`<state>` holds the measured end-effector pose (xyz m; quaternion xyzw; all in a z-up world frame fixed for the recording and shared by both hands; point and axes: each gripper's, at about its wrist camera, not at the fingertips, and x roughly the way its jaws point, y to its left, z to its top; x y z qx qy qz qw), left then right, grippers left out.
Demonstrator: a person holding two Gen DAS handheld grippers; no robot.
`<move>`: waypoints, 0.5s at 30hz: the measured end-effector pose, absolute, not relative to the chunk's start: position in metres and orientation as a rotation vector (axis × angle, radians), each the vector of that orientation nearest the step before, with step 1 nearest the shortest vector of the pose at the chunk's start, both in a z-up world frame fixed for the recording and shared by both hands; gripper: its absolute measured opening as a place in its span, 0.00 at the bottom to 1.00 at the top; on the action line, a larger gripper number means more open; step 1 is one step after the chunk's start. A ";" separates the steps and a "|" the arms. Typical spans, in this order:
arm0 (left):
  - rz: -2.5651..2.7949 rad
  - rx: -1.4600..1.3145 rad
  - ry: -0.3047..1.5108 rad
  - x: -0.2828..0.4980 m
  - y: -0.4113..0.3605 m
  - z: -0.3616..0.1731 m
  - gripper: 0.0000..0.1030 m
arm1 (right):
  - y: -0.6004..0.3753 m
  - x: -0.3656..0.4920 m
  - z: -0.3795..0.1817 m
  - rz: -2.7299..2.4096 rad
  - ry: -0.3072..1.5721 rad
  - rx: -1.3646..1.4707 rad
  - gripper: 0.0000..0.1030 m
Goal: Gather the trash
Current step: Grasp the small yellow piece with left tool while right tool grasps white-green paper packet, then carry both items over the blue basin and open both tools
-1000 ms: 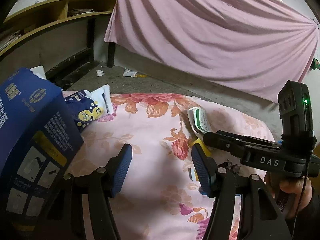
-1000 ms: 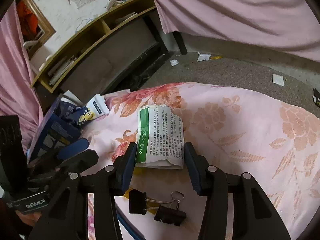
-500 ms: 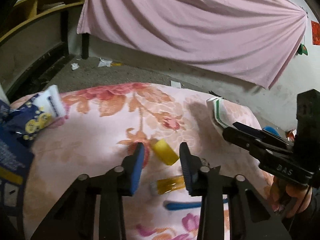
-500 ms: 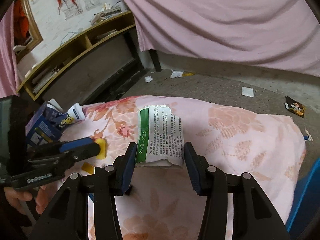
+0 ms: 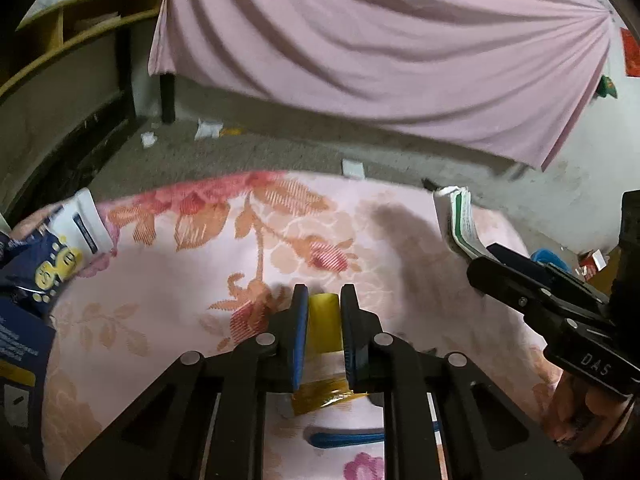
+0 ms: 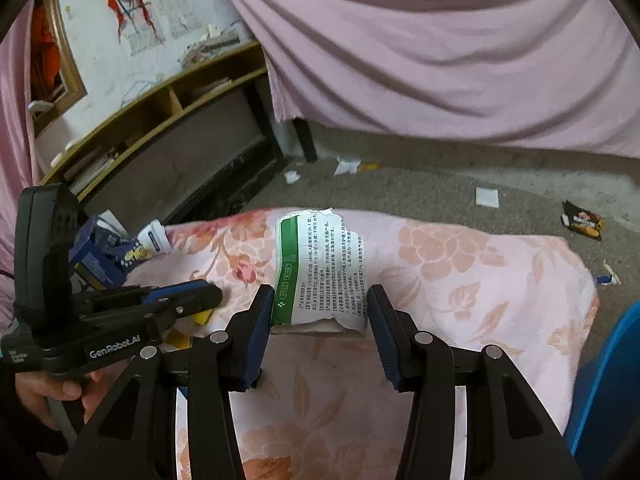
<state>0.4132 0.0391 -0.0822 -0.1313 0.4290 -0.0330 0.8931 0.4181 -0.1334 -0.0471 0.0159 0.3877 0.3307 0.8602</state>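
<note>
A small yellow piece (image 5: 324,320) lies on the pink flowered cloth (image 5: 160,300). My left gripper (image 5: 324,296) points down at it, its jaws closing, and the blue pads touch both of its sides. From the right wrist view the left gripper (image 6: 200,296) shows at the left, with the yellow piece (image 6: 202,315) under its tip. My right gripper (image 6: 320,296) is shut on a folded green-and-white paper packet (image 6: 320,264), held above the cloth. The left wrist view has that packet (image 5: 460,220) sticking out of the right gripper (image 5: 480,260) at the right.
A dark blue box (image 5: 20,340) with a snack wrapper (image 5: 60,248) stands at the cloth's left edge. An amber wrapper (image 5: 320,394) and a blue pen (image 5: 344,438) lie under the left gripper. Paper scraps (image 5: 208,128) and a wrapper (image 6: 582,220) litter the floor. A blue bin (image 6: 608,380) stands at right.
My left gripper has swung right, away from the blue box, and its jaws have narrowed from wide to closed around the yellow piece. The right gripper has carried the packet up off the cloth.
</note>
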 end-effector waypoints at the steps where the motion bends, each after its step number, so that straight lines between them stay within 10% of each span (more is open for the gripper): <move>1: -0.066 -0.259 0.859 0.409 0.037 -0.077 0.12 | -0.137 0.416 -0.044 0.690 0.796 0.041 0.44; 15: -0.110 -0.146 0.393 0.356 -0.017 0.040 0.12 | -0.215 0.341 0.049 0.557 0.336 0.152 0.44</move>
